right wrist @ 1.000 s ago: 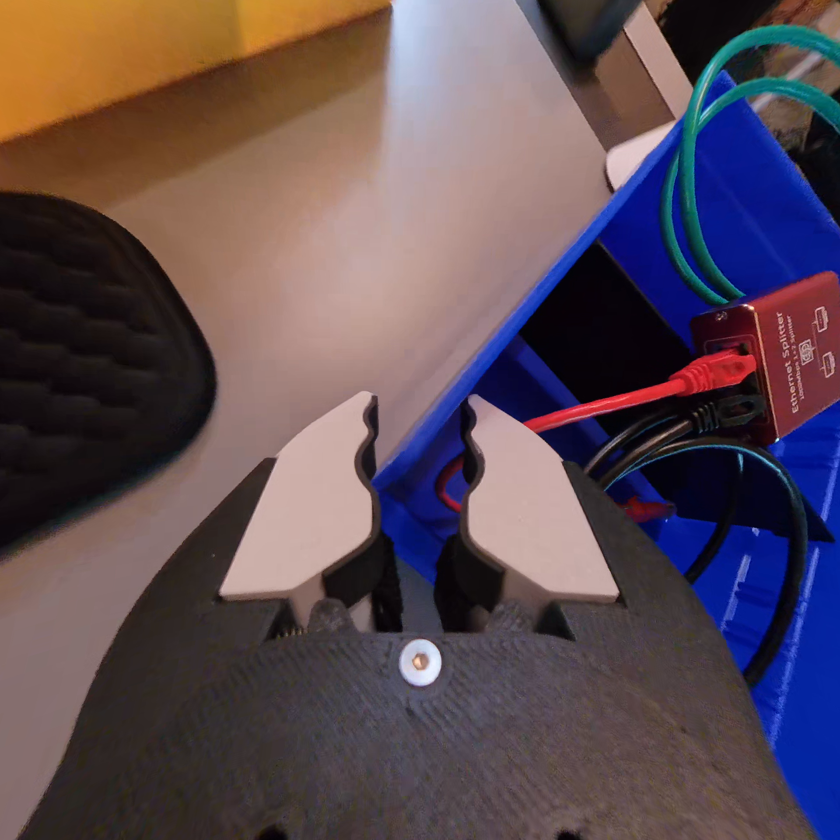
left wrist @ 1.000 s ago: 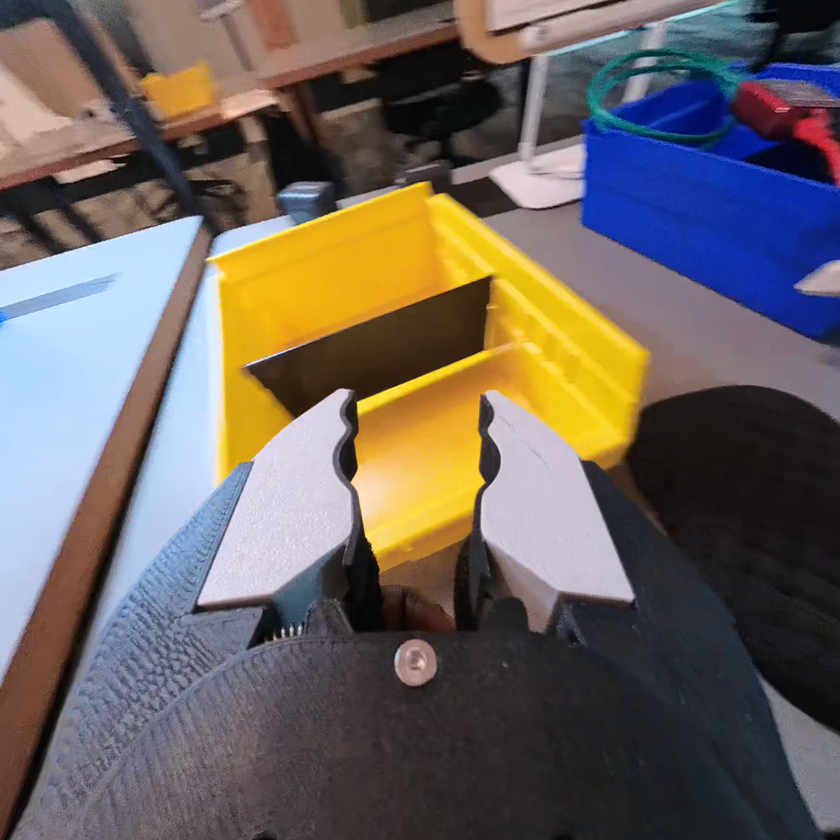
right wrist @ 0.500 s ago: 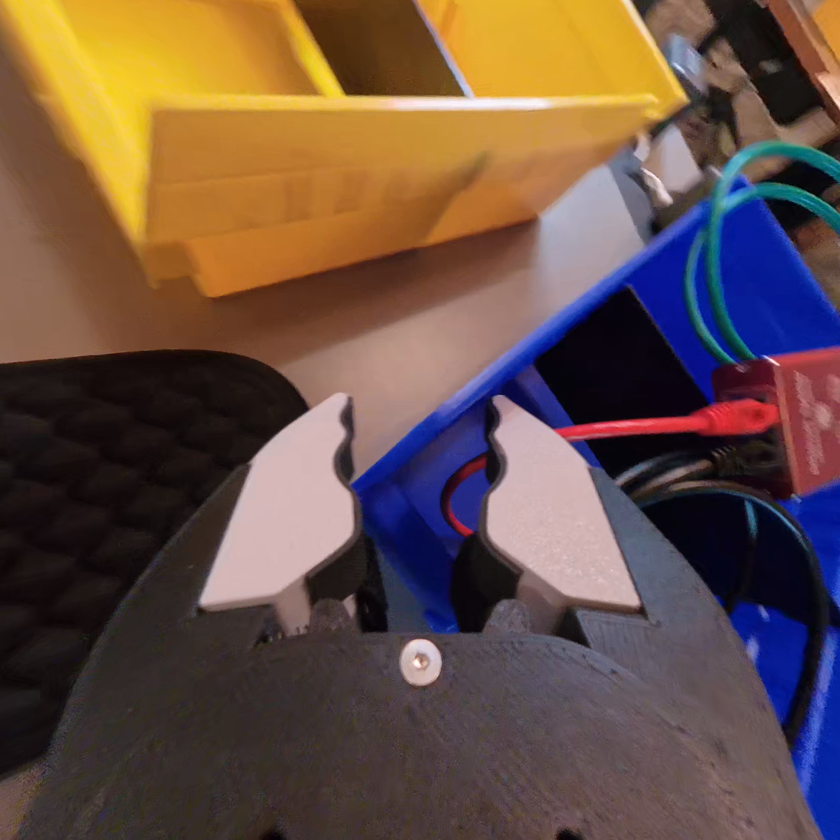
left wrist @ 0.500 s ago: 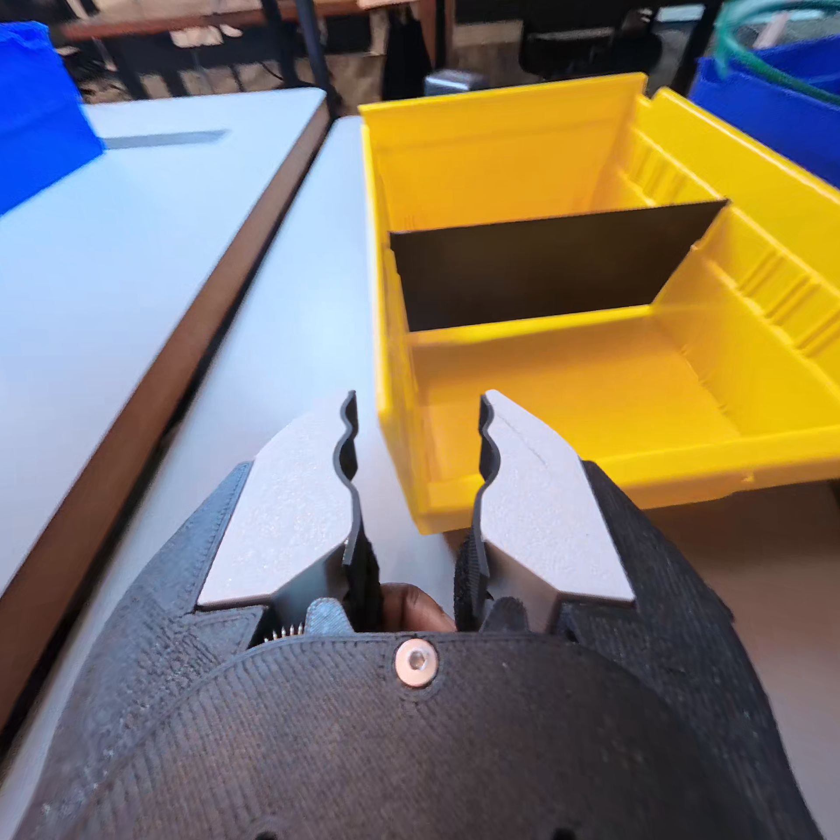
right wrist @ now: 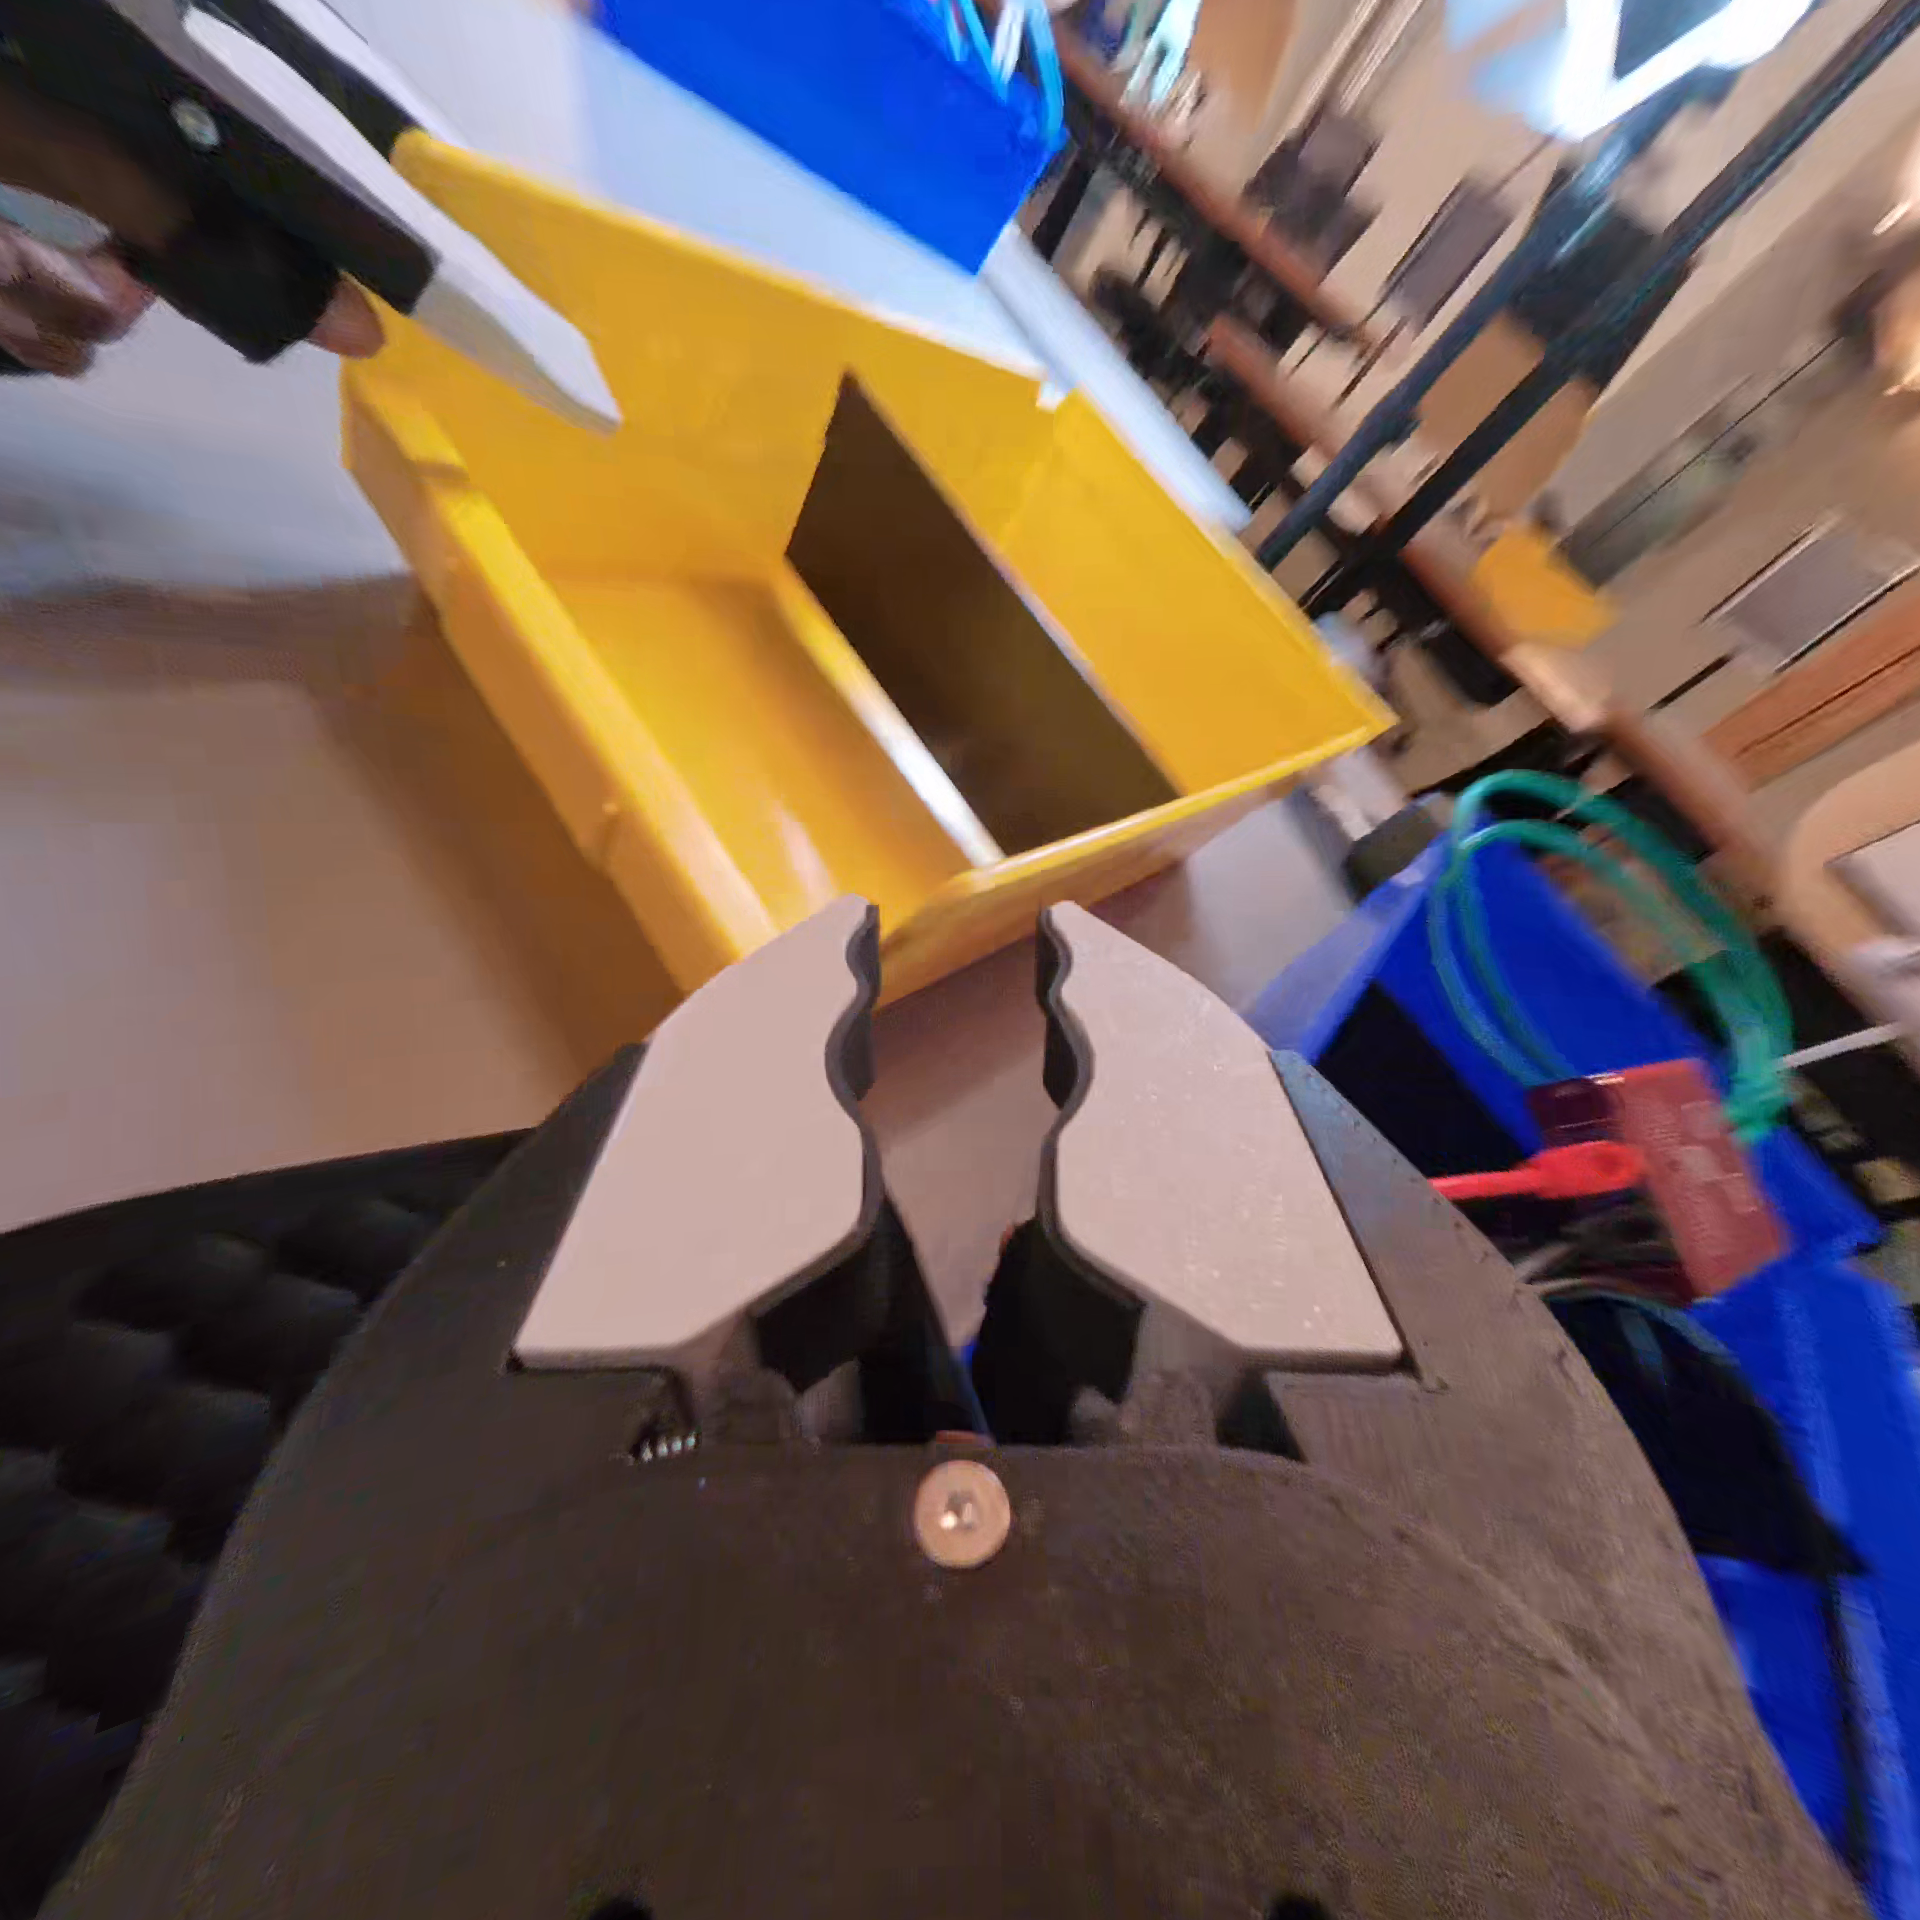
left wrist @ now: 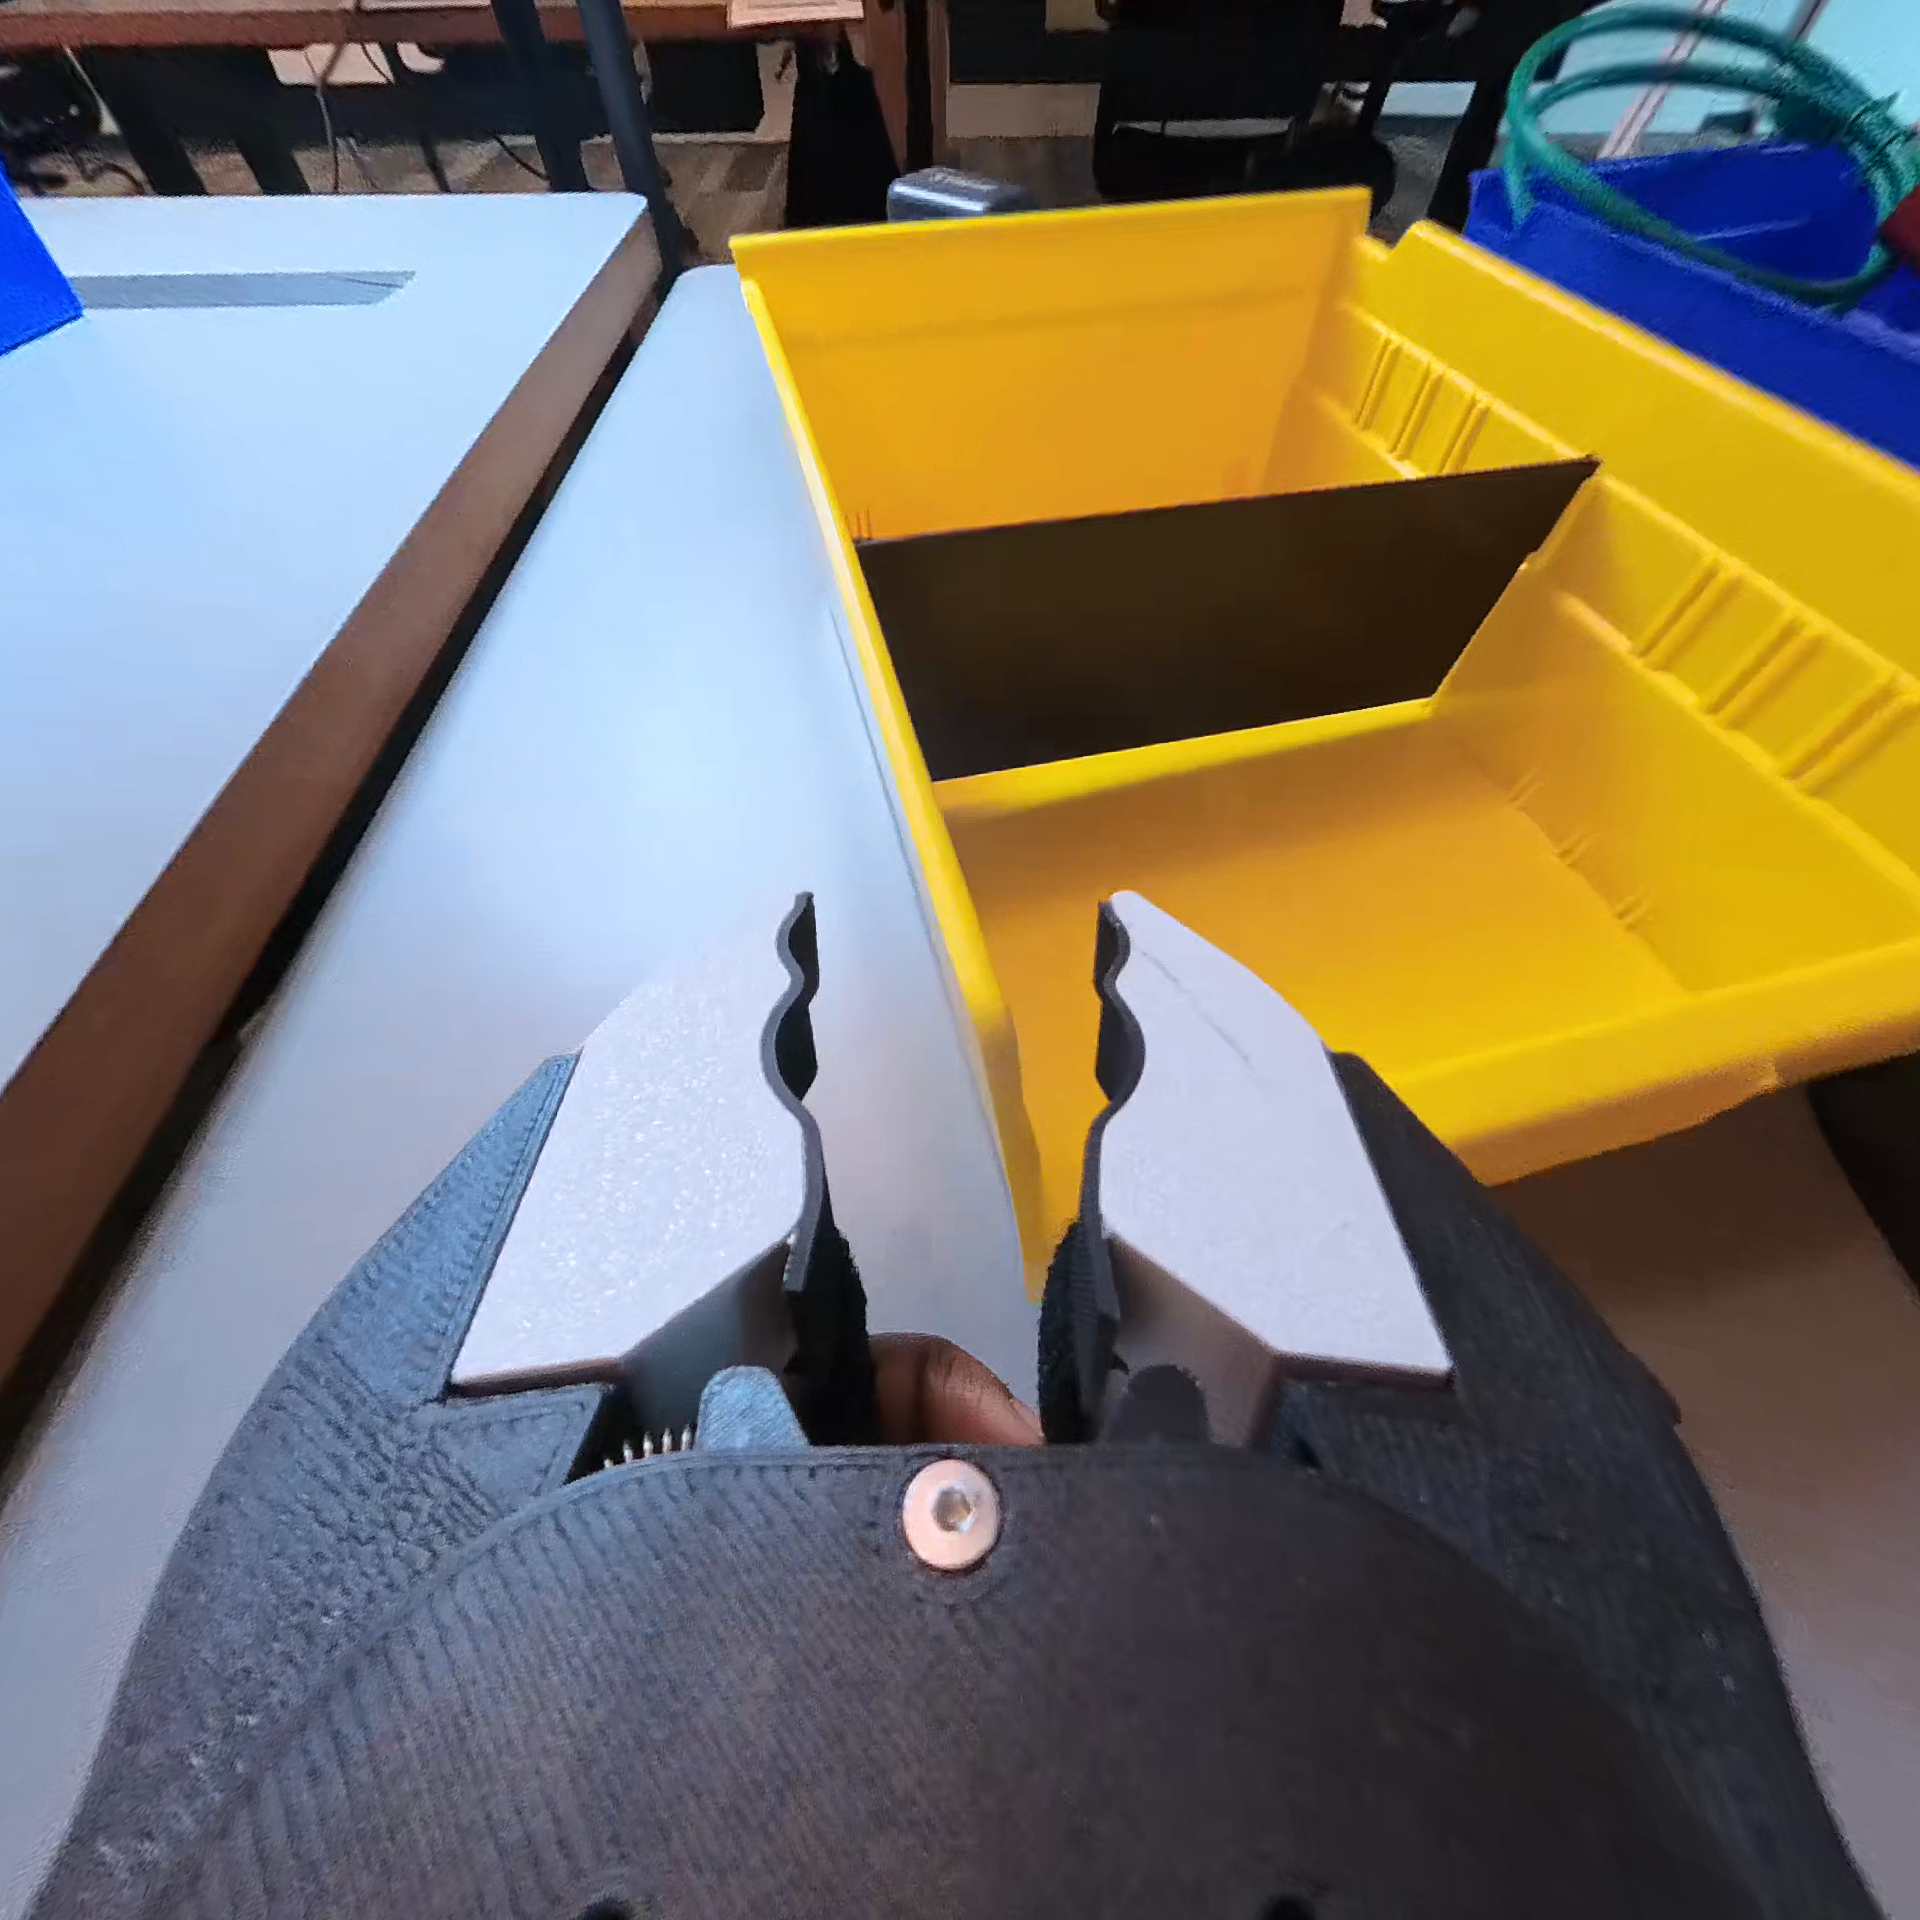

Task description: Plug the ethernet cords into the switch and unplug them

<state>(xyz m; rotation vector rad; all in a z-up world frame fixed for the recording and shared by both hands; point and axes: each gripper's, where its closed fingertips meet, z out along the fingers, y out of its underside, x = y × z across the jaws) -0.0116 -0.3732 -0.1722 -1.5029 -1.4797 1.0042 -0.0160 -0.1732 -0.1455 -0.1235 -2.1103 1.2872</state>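
Note:
A dark red switch box [right wrist: 1662,1184] lies in a blue bin [right wrist: 1797,1382] at the right of the right wrist view. A red cord [right wrist: 1538,1172] is plugged into it, black cords [right wrist: 1600,1247] run under it and a green cord [right wrist: 1621,914] loops above. My right gripper [right wrist: 956,940] is open and empty, to the left of the blue bin above the table. My left gripper [left wrist: 951,940] is open and empty over the near left corner of a yellow bin [left wrist: 1662,499]. The left gripper also shows at the top left of the right wrist view [right wrist: 499,343].
The yellow bin [right wrist: 582,665] has a black divider [left wrist: 1174,623] and nothing in it. A black padded mat [right wrist: 156,1351] lies at the table's near side. A second table [left wrist: 208,499] stands to the left. The blue bin [left wrist: 1714,301] and green cord [left wrist: 1704,94] show far right.
The left gripper has swung left from over the yellow bin to its left corner. The right gripper has tilted up and away from the blue bin toward the yellow bin. Both stayed open.

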